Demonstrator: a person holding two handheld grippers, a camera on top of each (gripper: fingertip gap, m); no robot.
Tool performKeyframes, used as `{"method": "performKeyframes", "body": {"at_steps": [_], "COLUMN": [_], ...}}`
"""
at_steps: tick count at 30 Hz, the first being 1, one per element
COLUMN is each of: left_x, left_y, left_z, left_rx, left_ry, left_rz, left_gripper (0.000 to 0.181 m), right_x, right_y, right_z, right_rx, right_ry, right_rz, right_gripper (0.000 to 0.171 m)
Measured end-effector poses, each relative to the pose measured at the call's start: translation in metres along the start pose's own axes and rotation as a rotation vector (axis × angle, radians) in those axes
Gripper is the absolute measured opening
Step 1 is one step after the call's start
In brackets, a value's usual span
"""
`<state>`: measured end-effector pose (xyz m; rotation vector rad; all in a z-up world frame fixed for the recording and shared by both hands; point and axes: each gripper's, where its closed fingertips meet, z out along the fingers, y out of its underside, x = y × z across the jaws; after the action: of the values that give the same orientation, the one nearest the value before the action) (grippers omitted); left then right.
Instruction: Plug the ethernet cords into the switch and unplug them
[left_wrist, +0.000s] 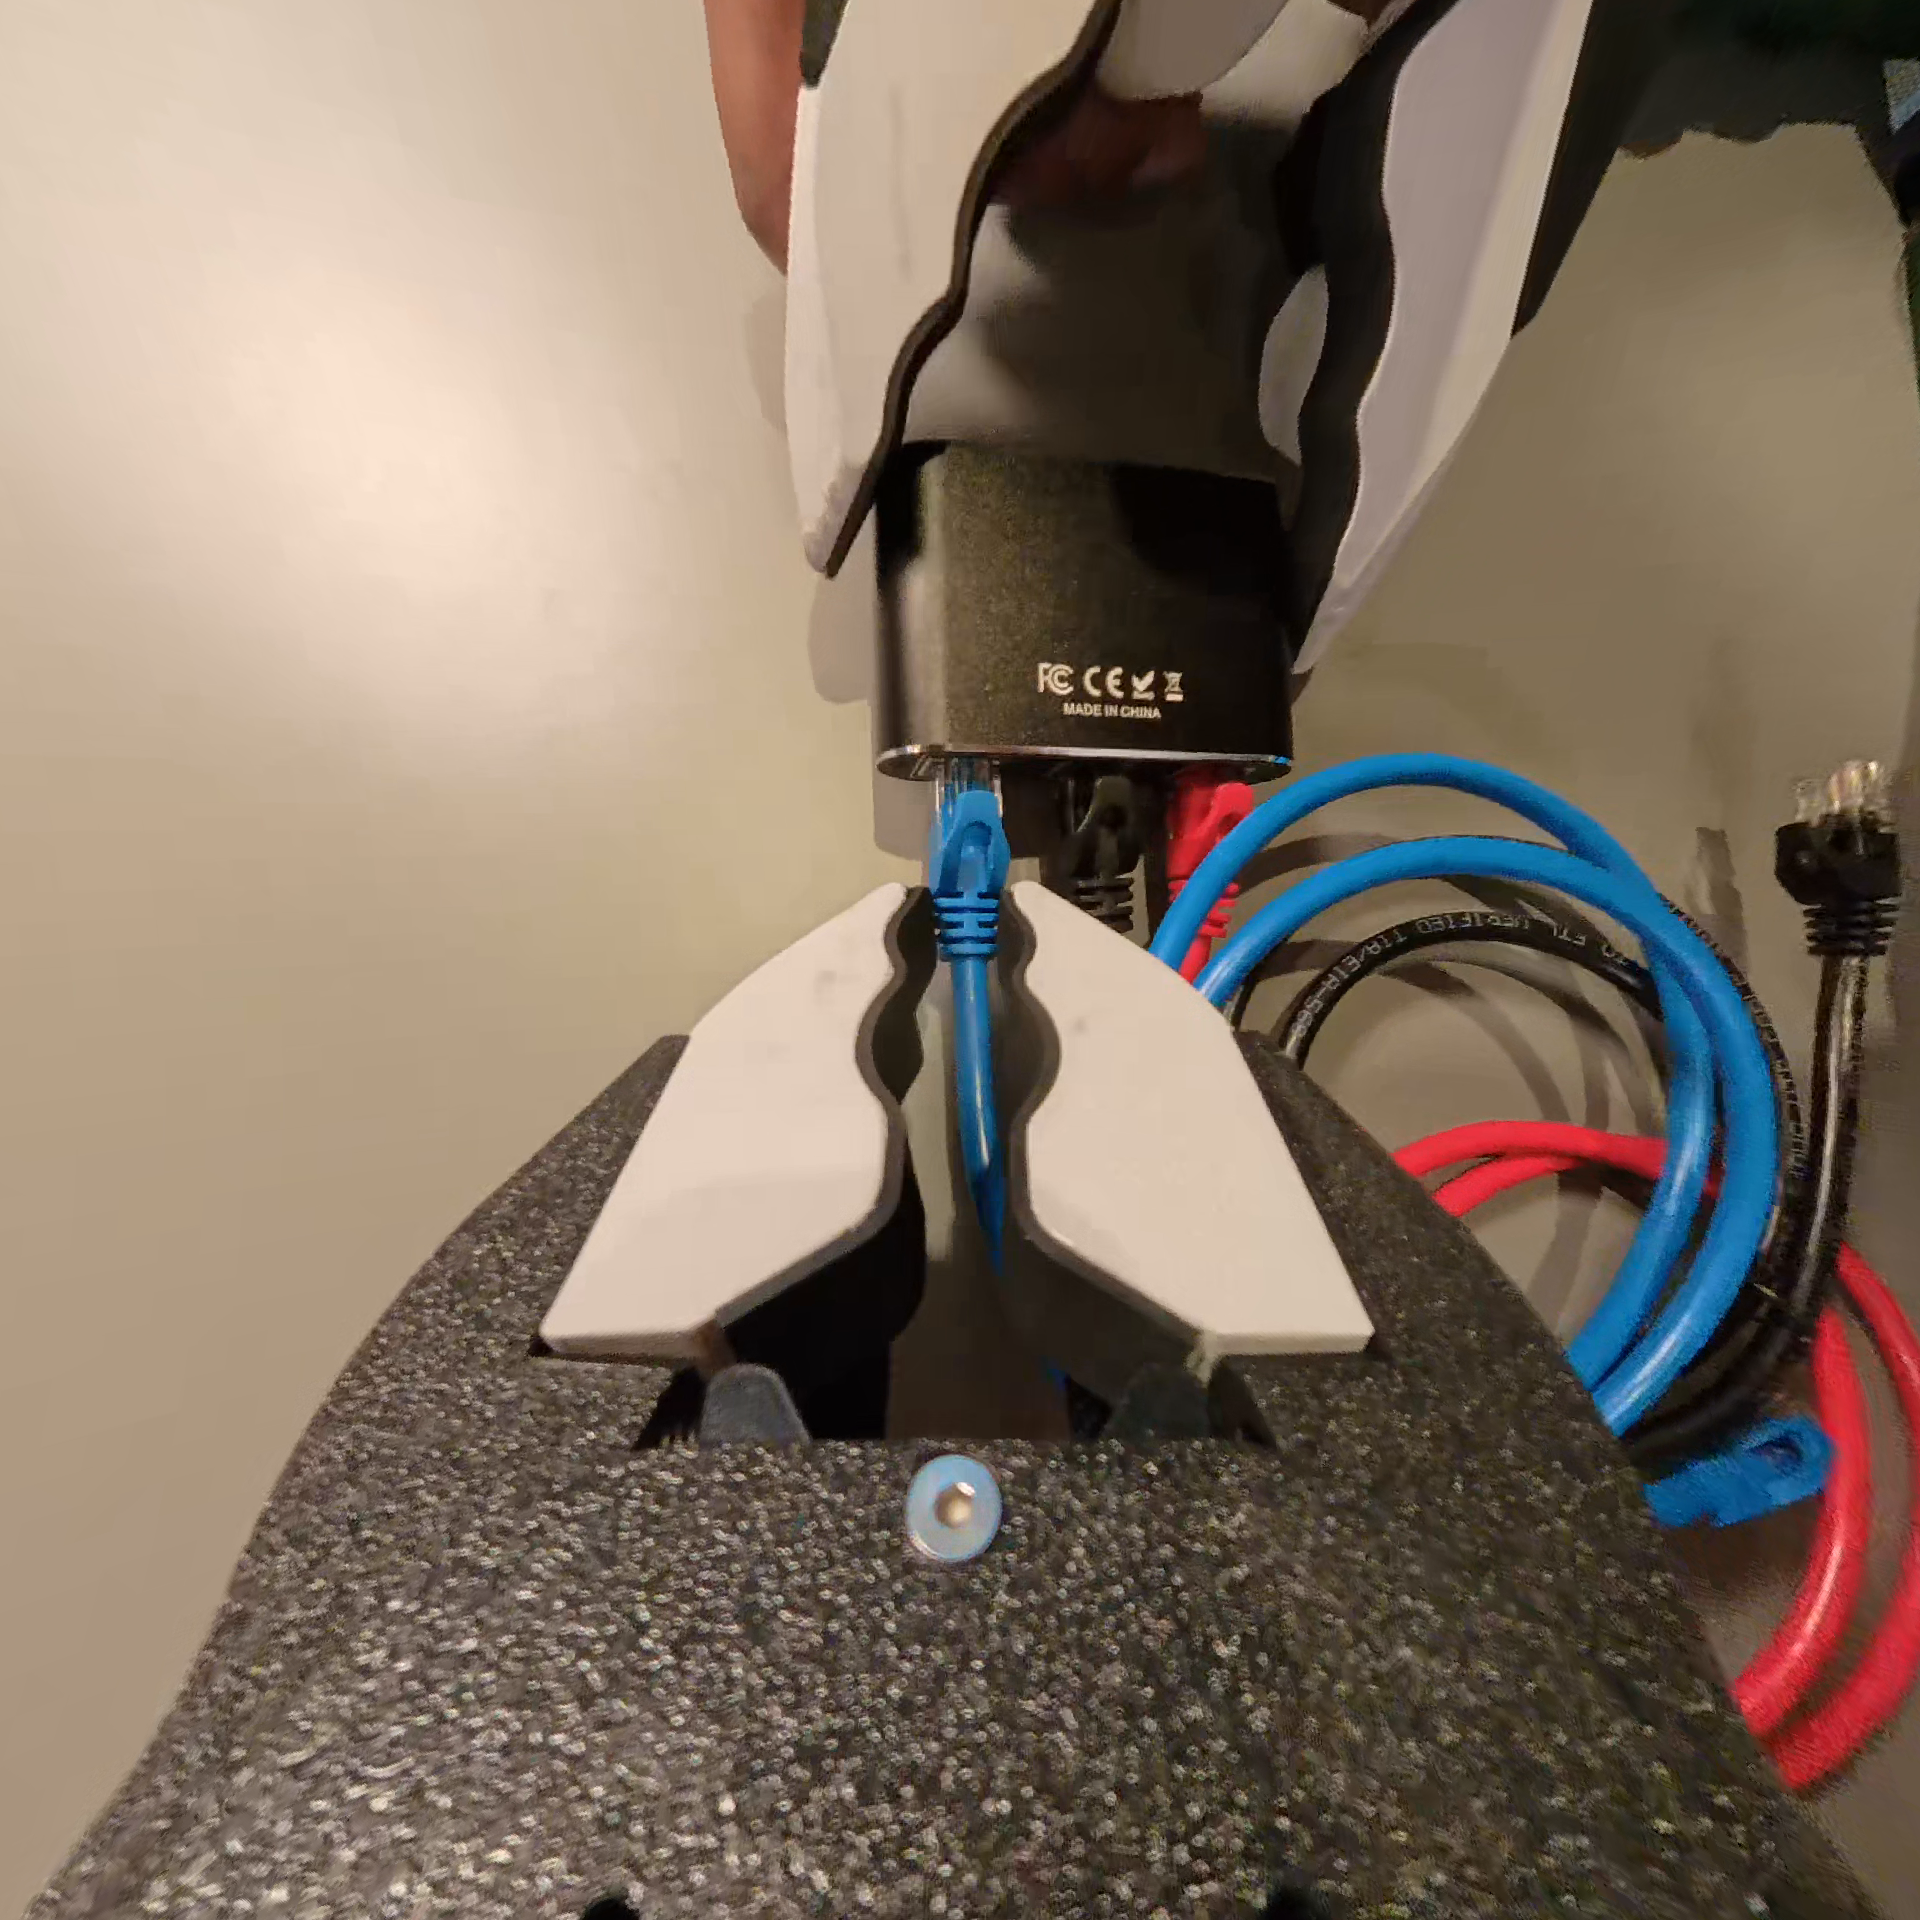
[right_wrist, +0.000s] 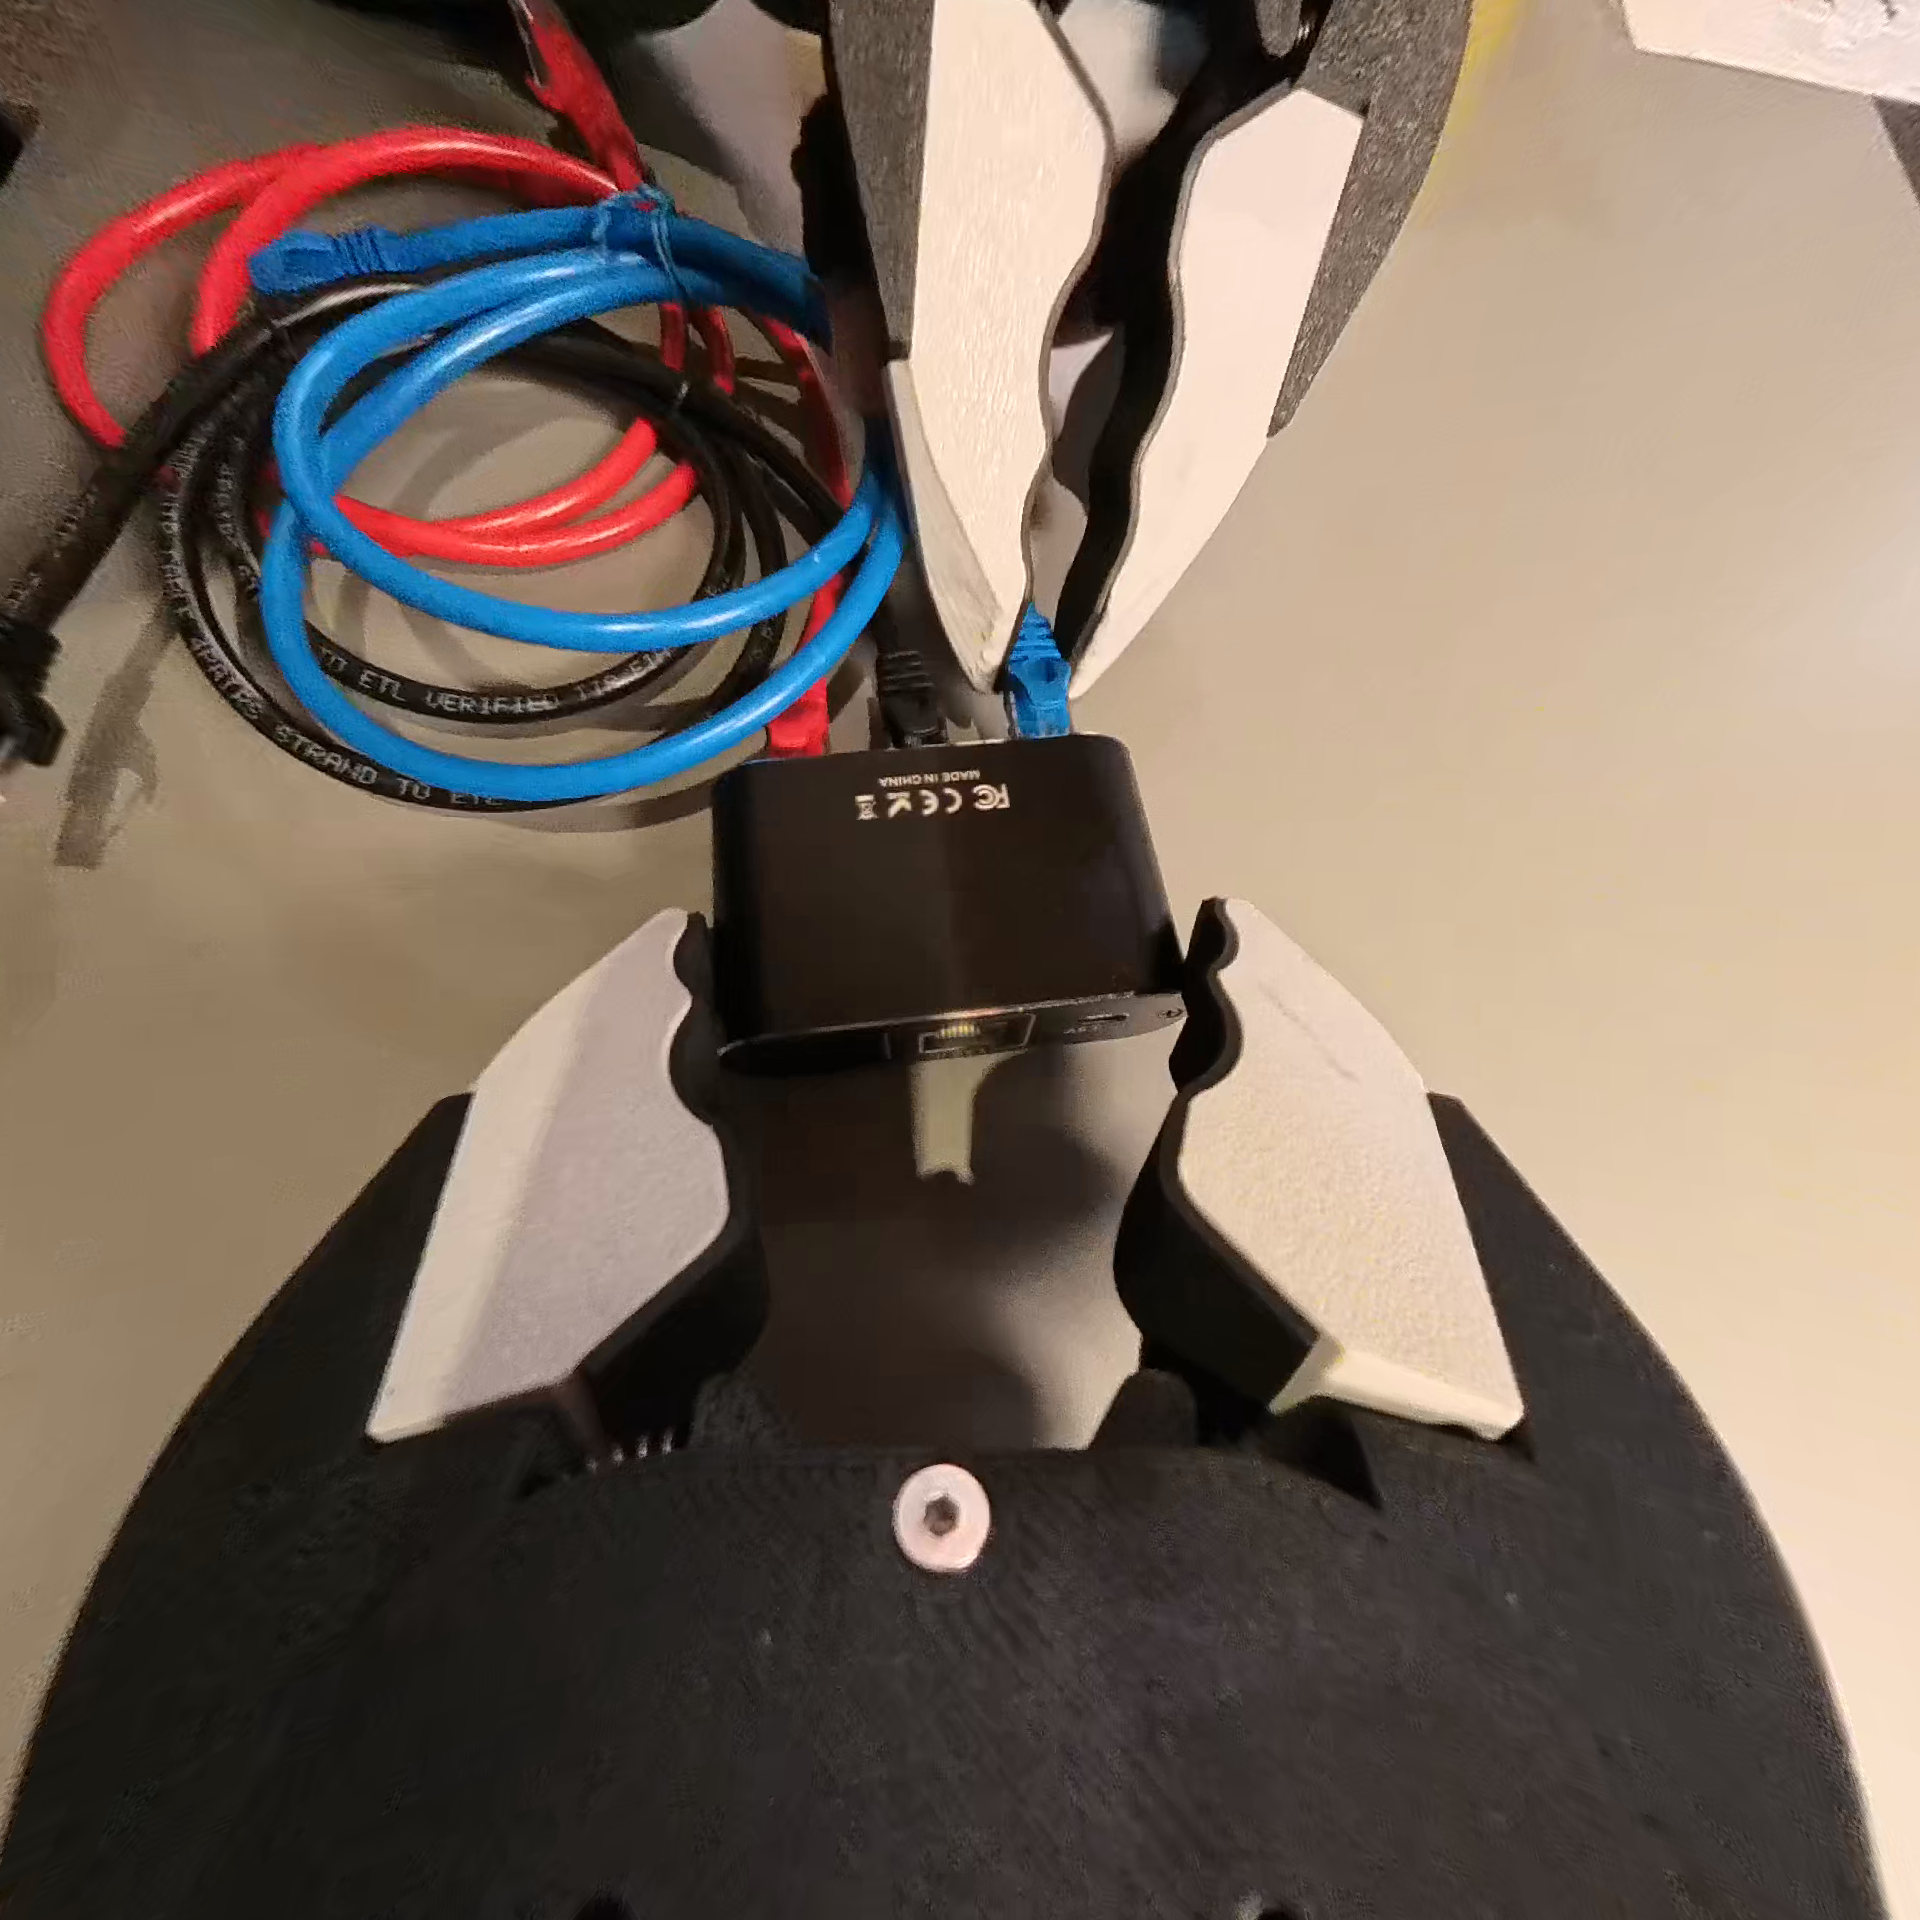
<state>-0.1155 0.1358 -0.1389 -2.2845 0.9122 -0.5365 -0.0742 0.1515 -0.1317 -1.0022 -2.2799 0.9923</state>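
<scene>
In the left wrist view we see our left gripper (left_wrist: 961, 914) closed around the blue cord (left_wrist: 975, 1049) just behind its plug, whose clear tip sits in the leftmost port of the black switch (left_wrist: 1081, 613). A black cord (left_wrist: 1101, 847) and a red cord (left_wrist: 1205, 831) are plugged in beside it to the right. The right gripper (left_wrist: 1060, 551), farther off, clamps the switch from the far end (a hand shows behind it at the top). Loops of blue, black and red cable lie on the beige table (left_wrist: 364, 623) at the right, with a loose black plug (left_wrist: 1844, 862) standing up near the right edge.

In the right wrist view we see our right gripper (right_wrist: 945, 977) grasping the switch (right_wrist: 935, 894) by its two sides, near its near end, where a spare port faces us. Beyond it the left gripper (right_wrist: 1029, 665) pinches the blue plug (right_wrist: 1042, 681) at the switch's far face. The coiled cables (right_wrist: 540, 499) lie on the table (right_wrist: 1558, 727) at the far left.
</scene>
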Motion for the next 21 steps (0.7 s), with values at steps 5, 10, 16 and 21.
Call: {"method": "performKeyframes", "body": {"at_steps": [5, 10, 16, 21], "left_x": [0.0, -0.001, 0.0, 0.002], "left_y": [0.0, -0.005, -0.006, -0.008], "left_z": [0.006, 0.005, 0.006, 0.007], "left_rx": [0.039, 0.106, 0.1, 0.113], "left_ry": [0.015, 0.054, 0.062, 0.064], "left_rz": [0.009, -0.002, 0.017, 0.005], "left_gripper": [0.012, 0.012, 0.012, 0.012], "right_x": [-0.002, -0.003, -0.006, -0.006], "right_y": [0.002, -0.009, -0.005, -0.002], "right_z": [0.001, -0.004, -0.001, -0.005], "right_rx": [-0.004, 0.054, 0.031, 0.016], "right_ry": [0.011, 0.008, 0.006, 0.026], "right_rz": [-0.018, -0.027, -0.061, -0.039], "right_gripper": [0.084, 0.08, 0.077, 0.079]}}
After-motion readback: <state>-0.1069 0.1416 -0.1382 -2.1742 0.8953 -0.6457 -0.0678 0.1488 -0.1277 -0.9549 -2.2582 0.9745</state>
